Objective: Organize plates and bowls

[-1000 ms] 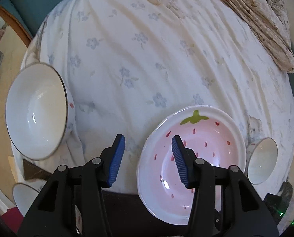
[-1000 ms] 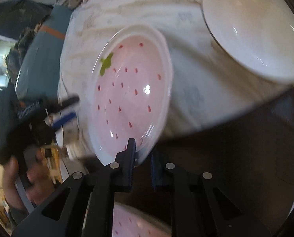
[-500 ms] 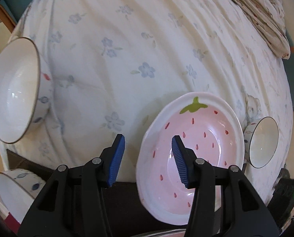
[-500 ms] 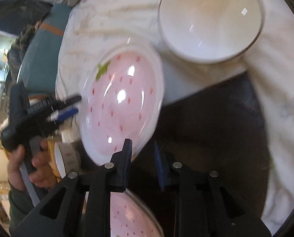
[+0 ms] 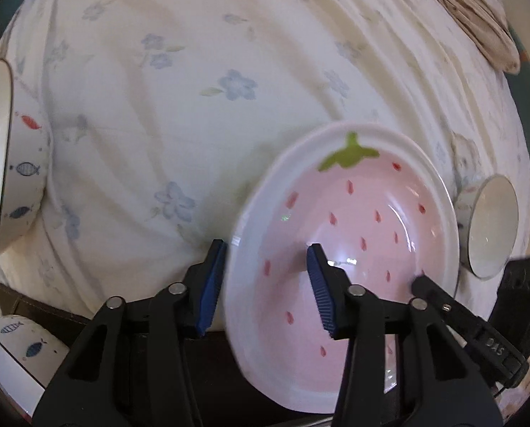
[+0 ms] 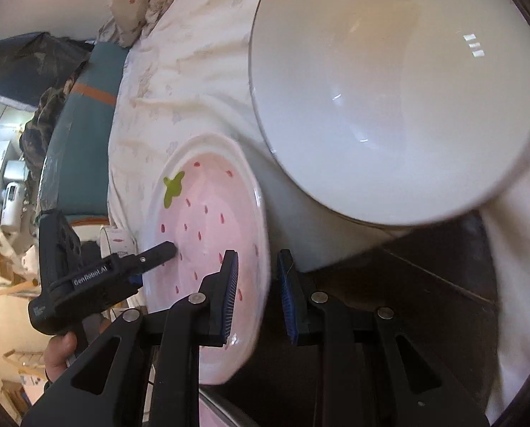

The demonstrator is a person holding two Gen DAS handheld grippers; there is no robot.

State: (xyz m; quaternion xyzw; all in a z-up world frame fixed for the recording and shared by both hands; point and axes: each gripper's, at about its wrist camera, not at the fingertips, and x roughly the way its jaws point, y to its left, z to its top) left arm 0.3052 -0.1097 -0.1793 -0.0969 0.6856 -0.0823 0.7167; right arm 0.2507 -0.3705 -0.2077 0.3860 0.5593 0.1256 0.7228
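Had both grippers straddling strawberry plate (image 5: 357,227) rim, jaws apart, nothing clamped: left gripper (image 5: 265,281), right gripper (image 6: 257,291). Big white bowl (image 6: 400,99) just beside plate.

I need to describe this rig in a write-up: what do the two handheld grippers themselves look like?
Both are black plastic. The left gripper and right gripper have angular arms with triangular cut-outs, silver rivets at the pivots, and ribbed blue pads lining the jaws. Seen from the right wrist, the left gripper's body carries white "GenRobot.AI" lettering, and a bare hand grips it.
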